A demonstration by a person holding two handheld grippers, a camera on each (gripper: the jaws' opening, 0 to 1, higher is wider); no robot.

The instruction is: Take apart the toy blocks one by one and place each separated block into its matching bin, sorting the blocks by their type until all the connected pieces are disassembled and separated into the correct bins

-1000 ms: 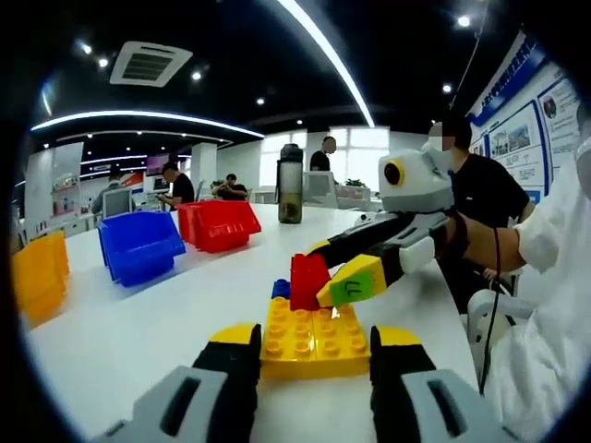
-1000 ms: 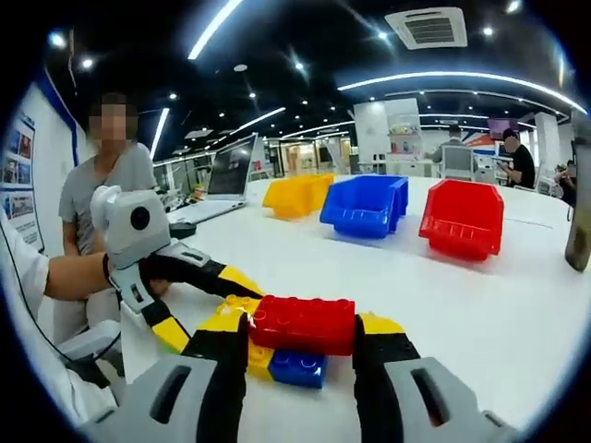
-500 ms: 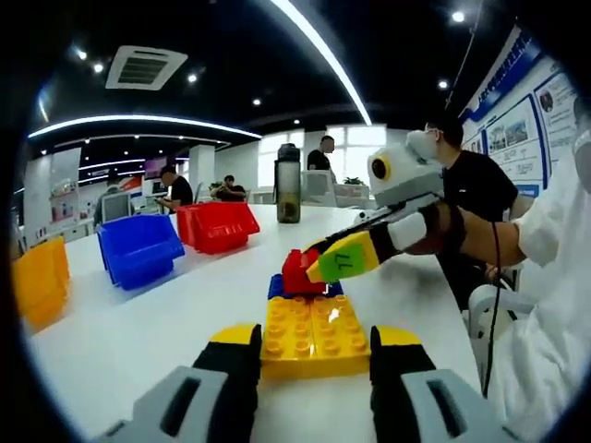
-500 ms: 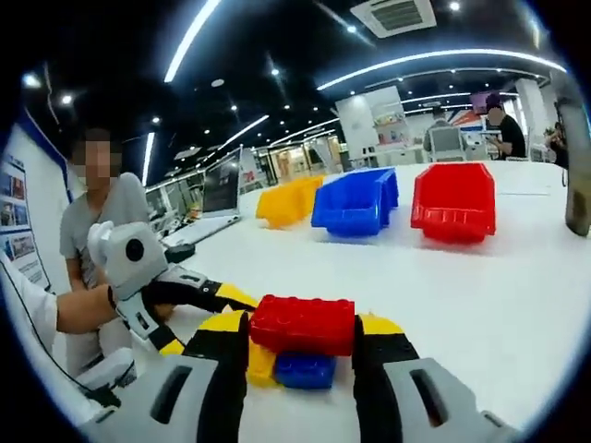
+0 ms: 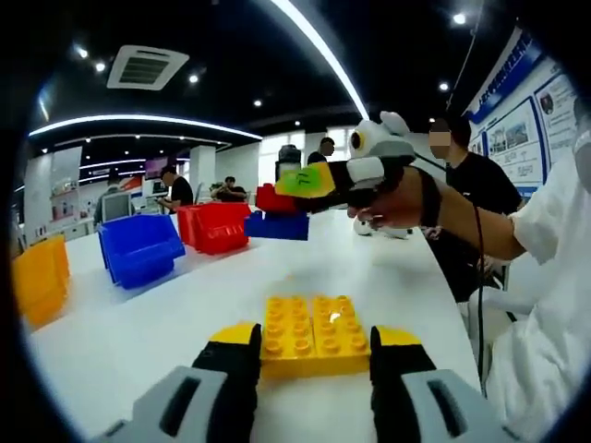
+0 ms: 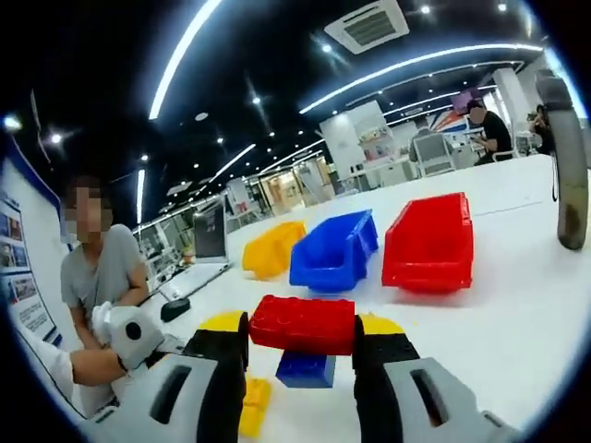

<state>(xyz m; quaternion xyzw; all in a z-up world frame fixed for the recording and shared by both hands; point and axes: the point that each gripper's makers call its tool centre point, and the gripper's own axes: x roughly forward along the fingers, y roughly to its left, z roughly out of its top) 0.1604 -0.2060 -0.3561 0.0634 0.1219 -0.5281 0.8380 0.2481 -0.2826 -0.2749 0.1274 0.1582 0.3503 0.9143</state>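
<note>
Left gripper [image 5: 314,343]: jaws clamped on flat yellow studded plastic block [image 5: 314,335], held low over white tabletop [image 5: 138,323], block spanning jaw to jaw w/ studs facing up. Ahead and up-right of it, right gripper [image 5: 305,181] held in a person's hand [image 5: 392,198], raised well above the table, gripping red plastic brick [image 5: 275,198] w/ blue plastic brick [image 5: 277,225] attached underneath; pair well apart from yellow block, no contact. Green label on that gripper's jaw tip, writing too small to read.

Left of left gripper: yellow plastic bin [image 5: 39,275] nearest, blue plastic bin [image 5: 140,245] further ahead, red plastic bin [image 5: 219,224] beyond that, all on the tabletop. Dark bottle partly hidden behind raised gripper.

Right gripper view: right gripper [image 6: 300,337] closed on the red brick [image 6: 302,323], lying crosswise between jaws; blue brick [image 6: 307,368] stuck to its underside, hanging below jaw line. Below-left of jaws, yellow block [image 6: 251,406] seen partly, w/ left gripper [image 6: 199,346] beside it and held by a hand [image 6: 92,365]. Ahead of jaws on table [image 6: 517,305]: red bin [image 6: 429,245] straight ahead-right, blue bin [image 6: 334,251] just left of it, yellow bin [image 6: 274,249] further left. Dark bottle [image 6: 565,166] at far right. Open laptop [image 6: 208,249] on table to left; person in grey shirt [image 6: 102,268] behind it.
</note>
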